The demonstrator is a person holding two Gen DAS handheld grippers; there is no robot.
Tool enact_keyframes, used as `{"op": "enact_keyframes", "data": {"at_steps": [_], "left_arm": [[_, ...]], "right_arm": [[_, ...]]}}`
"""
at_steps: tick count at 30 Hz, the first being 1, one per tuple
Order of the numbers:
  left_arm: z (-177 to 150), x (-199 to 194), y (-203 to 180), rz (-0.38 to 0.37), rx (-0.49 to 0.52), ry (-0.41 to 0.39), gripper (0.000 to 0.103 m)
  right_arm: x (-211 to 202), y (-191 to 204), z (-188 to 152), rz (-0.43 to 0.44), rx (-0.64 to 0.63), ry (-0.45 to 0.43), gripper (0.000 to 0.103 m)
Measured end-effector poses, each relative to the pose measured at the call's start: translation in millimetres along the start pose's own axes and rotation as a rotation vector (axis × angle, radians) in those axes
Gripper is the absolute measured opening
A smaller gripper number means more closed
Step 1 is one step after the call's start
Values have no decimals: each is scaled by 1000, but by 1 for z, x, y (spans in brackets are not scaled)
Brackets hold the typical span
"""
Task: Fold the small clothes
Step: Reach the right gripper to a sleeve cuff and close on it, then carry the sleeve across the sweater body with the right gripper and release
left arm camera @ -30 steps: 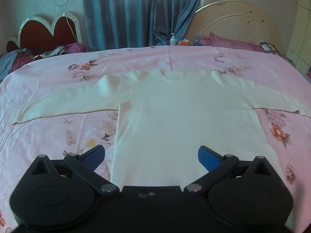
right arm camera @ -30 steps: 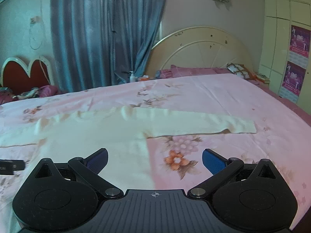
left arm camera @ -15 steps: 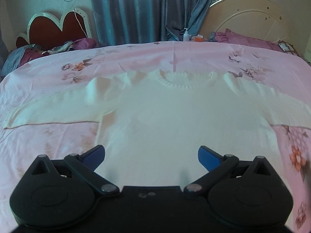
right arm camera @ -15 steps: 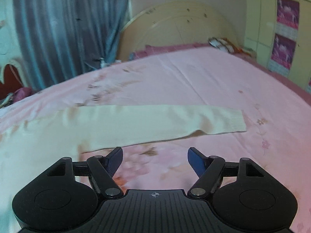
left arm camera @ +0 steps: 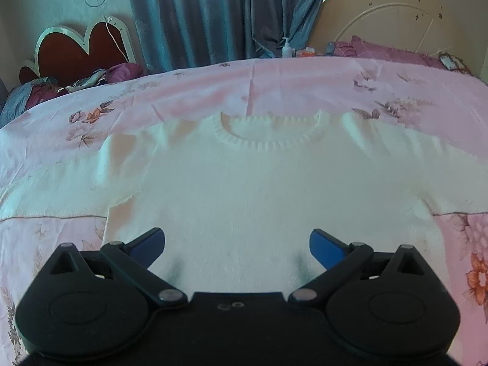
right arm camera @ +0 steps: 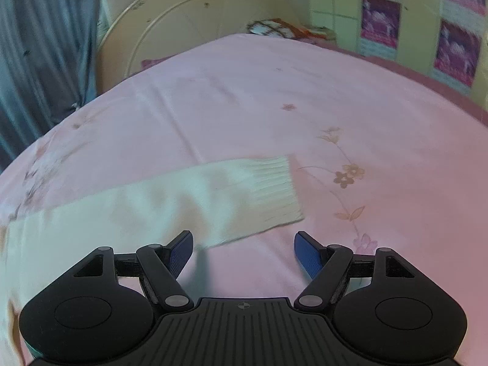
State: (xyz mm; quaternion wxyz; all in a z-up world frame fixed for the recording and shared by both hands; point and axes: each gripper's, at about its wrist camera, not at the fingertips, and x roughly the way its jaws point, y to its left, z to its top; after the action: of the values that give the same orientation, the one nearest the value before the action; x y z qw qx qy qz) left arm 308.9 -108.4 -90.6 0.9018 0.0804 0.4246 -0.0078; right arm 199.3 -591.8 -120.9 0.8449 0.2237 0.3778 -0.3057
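A cream knitted sweater (left arm camera: 244, 189) lies flat and face up on the pink floral bed sheet (left arm camera: 274, 88), with its ribbed round neckline (left arm camera: 268, 134) at the far side and both sleeves spread sideways. My left gripper (left arm camera: 236, 245) hovers open over the lower middle of the sweater's body, nothing between its blue pads. In the right wrist view the sweater's right sleeve (right arm camera: 152, 210) ends in a ribbed cuff (right arm camera: 274, 186). My right gripper (right arm camera: 244, 250) stands open just in front of that cuff, its left pad (right arm camera: 183, 253) at the sleeve's near edge, holding nothing.
A cream arched headboard (left arm camera: 396, 15) and purple pillows (left arm camera: 387, 50) stand at the far right, blue curtains (left arm camera: 213, 15) behind. A red heart-shaped board (left arm camera: 79, 48) and piled clothes (left arm camera: 76, 80) lie far left. A pump bottle (left arm camera: 286, 47) stands beyond the bed. Posters (right arm camera: 454, 52) hang on the right wall.
My left gripper moved in over the sweater's middle, closer to the neckline. My right gripper swept right along the sleeve to its cuff, sank lower, and its jaws narrowed.
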Motion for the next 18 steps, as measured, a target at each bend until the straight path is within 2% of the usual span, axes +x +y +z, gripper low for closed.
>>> {"op": "enact_keyframes", "data": {"at_steps": [1, 2, 3, 7, 8, 11, 12, 15, 18], "left_arm": [[0, 1, 0, 4, 0, 2, 101], [0, 3, -1, 7, 0, 5, 100], [1, 5, -1, 8, -1, 9, 100], [2, 9, 0, 16, 1, 24, 100], [2, 9, 1, 19, 3, 23, 100], [2, 10, 2, 16, 9, 23, 100], [2, 10, 3, 12, 8, 21, 100], [3, 10, 6, -35, -7, 21, 99], [4, 10, 10, -46, -24, 18, 100]], "right_arm": [[4, -3, 2, -1, 11, 6, 69], [7, -5, 3, -3, 21, 12, 56], [9, -6, 4, -9, 28, 11, 52], [11, -4, 7, -14, 17, 0, 52], [11, -1, 6, -17, 3, -1, 46], [16, 4, 6, 12, -8, -7, 13], [17, 6, 6, 19, -9, -5, 8], [15, 5, 6, 38, -9, -13, 2], [5, 10, 7, 65, -26, -48, 2]]}}
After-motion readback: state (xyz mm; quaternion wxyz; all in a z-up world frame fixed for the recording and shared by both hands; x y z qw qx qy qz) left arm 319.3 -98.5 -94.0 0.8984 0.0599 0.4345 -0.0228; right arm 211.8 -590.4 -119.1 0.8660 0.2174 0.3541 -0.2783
